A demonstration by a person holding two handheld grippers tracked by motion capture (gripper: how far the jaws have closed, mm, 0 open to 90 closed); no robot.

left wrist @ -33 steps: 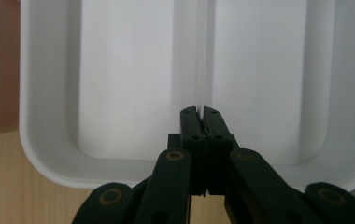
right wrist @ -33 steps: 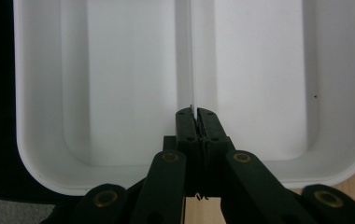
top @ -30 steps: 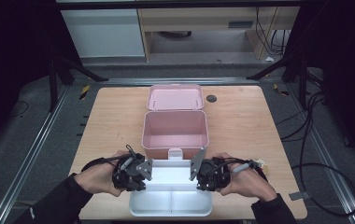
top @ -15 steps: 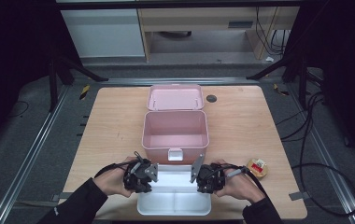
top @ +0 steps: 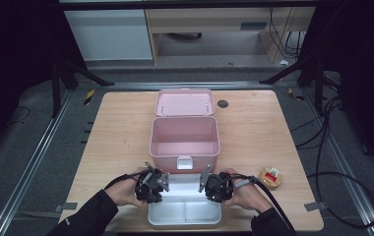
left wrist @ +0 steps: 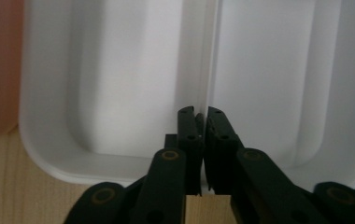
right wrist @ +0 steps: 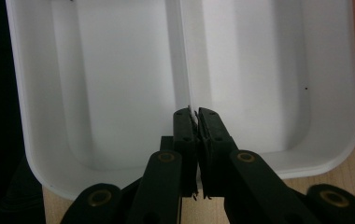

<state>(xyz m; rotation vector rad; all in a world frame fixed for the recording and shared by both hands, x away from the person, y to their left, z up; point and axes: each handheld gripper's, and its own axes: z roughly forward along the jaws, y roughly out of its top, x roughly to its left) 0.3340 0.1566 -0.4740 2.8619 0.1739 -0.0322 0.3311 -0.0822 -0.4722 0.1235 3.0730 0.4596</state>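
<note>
A white two-compartment tray [top: 185, 216] lies on the table in front of an open pink box [top: 184, 142]. My left gripper [top: 162, 184] is at the tray's left end and my right gripper [top: 203, 184] at its right end, each held by a hand. In the left gripper view the tray [left wrist: 119, 93] has its middle rib between my left gripper's [left wrist: 202, 116] jaws, which have just been opening and show a narrow gap. In the right gripper view, my right gripper [right wrist: 195, 116] is shut on the same rib of the tray [right wrist: 119, 93].
The box's pink lid [top: 184, 102] lies back flat behind it. A small round yellow and red tin [top: 270, 177] sits right of my right hand. A dark disc [top: 222, 103] is set in the table at the back. Bare wood lies on both sides.
Both hands have come down and toward the near edge with the tray, which now rests on the table. The round tin at the right has come into sight.
</note>
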